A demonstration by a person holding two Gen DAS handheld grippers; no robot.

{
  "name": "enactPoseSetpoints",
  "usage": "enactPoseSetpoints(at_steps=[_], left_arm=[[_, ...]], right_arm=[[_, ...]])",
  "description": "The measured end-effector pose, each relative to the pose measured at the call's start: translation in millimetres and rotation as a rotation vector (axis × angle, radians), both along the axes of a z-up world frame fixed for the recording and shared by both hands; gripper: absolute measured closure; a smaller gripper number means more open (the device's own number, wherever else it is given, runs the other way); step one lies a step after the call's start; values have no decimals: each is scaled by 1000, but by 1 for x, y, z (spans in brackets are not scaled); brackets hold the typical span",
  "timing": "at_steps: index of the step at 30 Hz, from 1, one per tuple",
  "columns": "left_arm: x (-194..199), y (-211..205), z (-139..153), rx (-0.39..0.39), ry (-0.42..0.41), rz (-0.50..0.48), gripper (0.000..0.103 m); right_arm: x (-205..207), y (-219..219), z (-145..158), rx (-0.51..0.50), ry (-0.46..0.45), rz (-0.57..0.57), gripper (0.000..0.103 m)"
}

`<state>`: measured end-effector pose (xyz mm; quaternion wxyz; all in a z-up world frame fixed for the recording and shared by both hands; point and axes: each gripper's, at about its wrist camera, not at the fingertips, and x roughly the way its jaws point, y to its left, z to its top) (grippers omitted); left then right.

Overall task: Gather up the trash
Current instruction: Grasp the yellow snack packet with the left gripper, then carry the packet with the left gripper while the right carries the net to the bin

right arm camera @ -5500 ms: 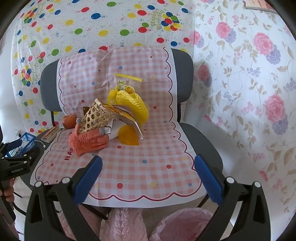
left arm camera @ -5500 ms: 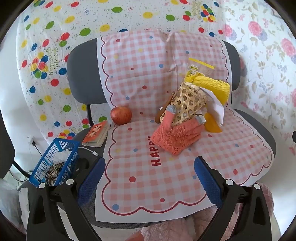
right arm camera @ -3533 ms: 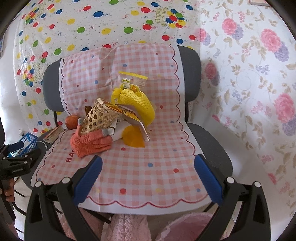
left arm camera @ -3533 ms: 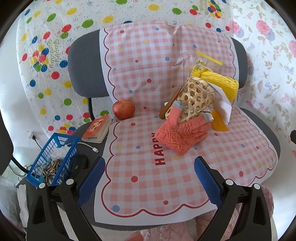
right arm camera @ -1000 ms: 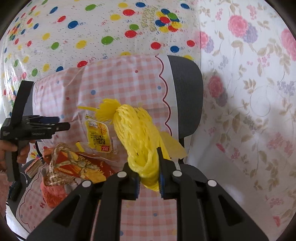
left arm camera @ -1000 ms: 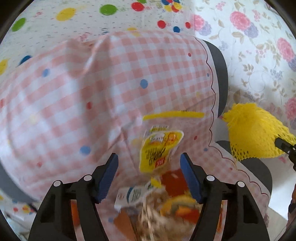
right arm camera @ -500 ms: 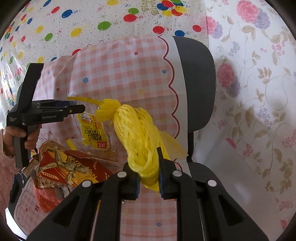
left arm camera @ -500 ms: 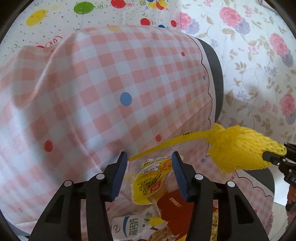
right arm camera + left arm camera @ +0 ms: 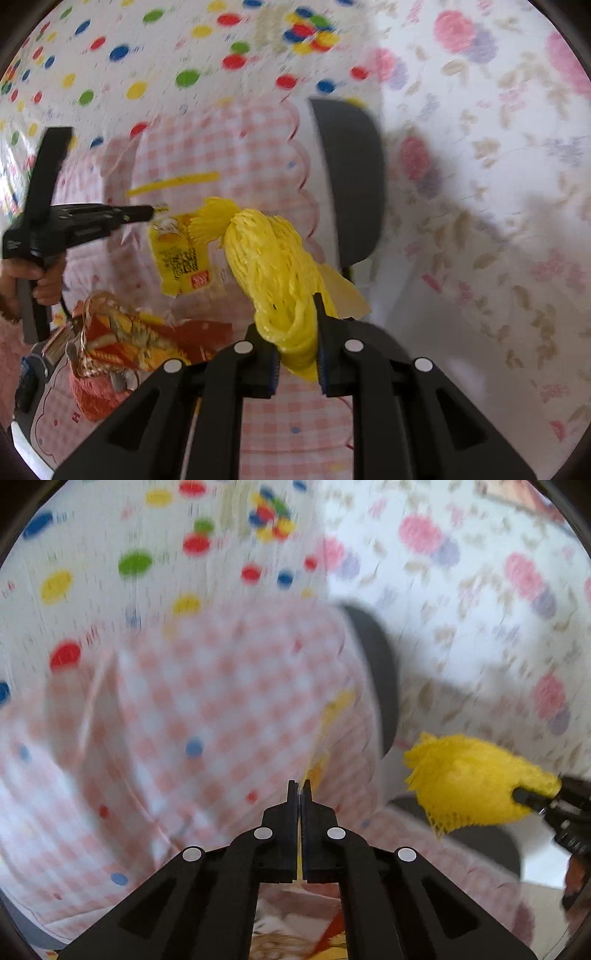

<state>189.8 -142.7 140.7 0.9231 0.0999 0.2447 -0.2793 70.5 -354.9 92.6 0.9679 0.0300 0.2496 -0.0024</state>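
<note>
Here, left gripper [image 9: 300, 794] at lower centre, jaws just closed, pinched on the yellow snack packet [image 9: 181, 254], dangling mid-left in the right wrist view. Right gripper [image 9: 295, 354] at bottom centre, clamped narrow on the yellow mesh net [image 9: 273, 266], before the checked chair cover [image 9: 229, 155].

Motion blur smears my left-wrist view, softening the checked chair cover [image 9: 207, 716]. The yellow wrapper [image 9: 334, 716] there is a streak, its print unreadable. My right tongs [image 9: 532, 797] run off the frame's edge.
</note>
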Motion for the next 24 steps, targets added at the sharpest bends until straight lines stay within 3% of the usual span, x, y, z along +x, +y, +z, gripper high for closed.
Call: enactPoseSetpoints(at_steps=[5,10,16,24], left_arm=[[-61,-18,37,-73,-88,-10,102],[-123,-18,42,-139,-95,-21,102],[-188,-16,7,-182,-41,-41,102],[-262,-18,-49,-193,26,-77,102]], right_arm=[[-51,-12,25,11,-76,-69,88],[-105,-23,33,10,-100,-112,88],[-168,-32,16,82,-58,-129,88],[-239,-19,-20,94,16,-181,88]])
